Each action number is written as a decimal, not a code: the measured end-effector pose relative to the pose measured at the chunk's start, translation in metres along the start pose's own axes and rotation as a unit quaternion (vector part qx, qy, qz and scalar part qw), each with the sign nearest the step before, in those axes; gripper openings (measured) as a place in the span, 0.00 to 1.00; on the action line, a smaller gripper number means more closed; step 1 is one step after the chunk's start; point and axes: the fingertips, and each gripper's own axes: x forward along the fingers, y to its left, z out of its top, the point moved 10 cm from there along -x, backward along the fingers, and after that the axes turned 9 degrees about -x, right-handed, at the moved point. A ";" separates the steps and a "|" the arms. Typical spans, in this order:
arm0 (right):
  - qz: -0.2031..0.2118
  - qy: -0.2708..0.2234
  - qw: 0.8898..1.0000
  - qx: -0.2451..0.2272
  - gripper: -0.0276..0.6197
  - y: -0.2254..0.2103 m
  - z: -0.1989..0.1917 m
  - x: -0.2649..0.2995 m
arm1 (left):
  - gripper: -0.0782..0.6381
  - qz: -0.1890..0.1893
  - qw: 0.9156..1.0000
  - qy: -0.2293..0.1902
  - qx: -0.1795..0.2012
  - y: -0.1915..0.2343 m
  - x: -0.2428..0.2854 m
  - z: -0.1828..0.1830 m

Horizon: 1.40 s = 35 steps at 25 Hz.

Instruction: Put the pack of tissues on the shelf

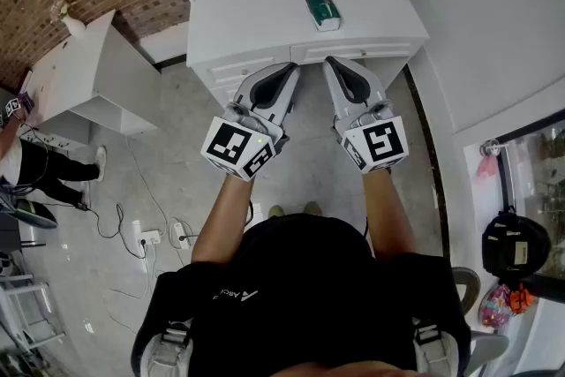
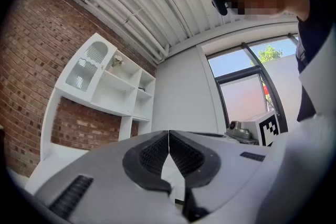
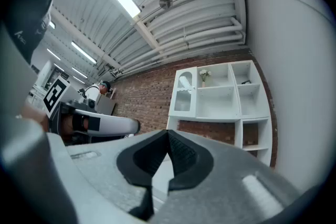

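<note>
A green pack of tissues [image 1: 323,9] lies on the white desk top [image 1: 256,13], right of its middle. Below the desk's front edge my left gripper [image 1: 292,66] and right gripper [image 1: 331,62] are held side by side, tips pointing at the drawers. Both are shut with nothing between the jaws. In the left gripper view the left gripper [image 2: 168,134] points up at a white shelf unit [image 2: 107,84] on the brick wall. The right gripper [image 3: 168,134] in its own view faces the same shelf unit [image 3: 220,102] with several open compartments.
A white cabinet [image 1: 97,75] stands at the left, with cables and power strips [image 1: 154,236] on the floor. A person [image 1: 26,163] is at the far left edge. A white wall [image 1: 494,22] and a window run along the right.
</note>
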 end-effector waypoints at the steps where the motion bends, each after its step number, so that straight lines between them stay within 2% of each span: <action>1: 0.001 0.000 1.000 0.002 0.05 -0.001 -0.002 0.000 | 0.11 0.000 1.000 0.000 0.001 0.000 0.002 0.000; 15: 0.011 -0.008 1.000 -0.001 0.05 -0.034 -0.015 -0.001 | 0.11 0.024 1.000 -0.005 0.009 -0.003 0.030 -0.012; 23: 0.016 0.007 1.000 -0.008 0.05 -0.069 -0.039 0.006 | 0.11 0.040 0.998 -0.020 0.039 0.000 0.064 -0.024; 28: 0.017 0.013 1.000 -0.011 0.05 -0.084 -0.054 0.024 | 0.11 0.049 0.998 -0.018 0.038 0.021 0.082 -0.030; 35: -0.006 0.025 1.000 -0.017 0.05 -0.101 -0.083 0.069 | 0.11 0.043 0.998 -0.019 0.029 0.078 0.107 -0.039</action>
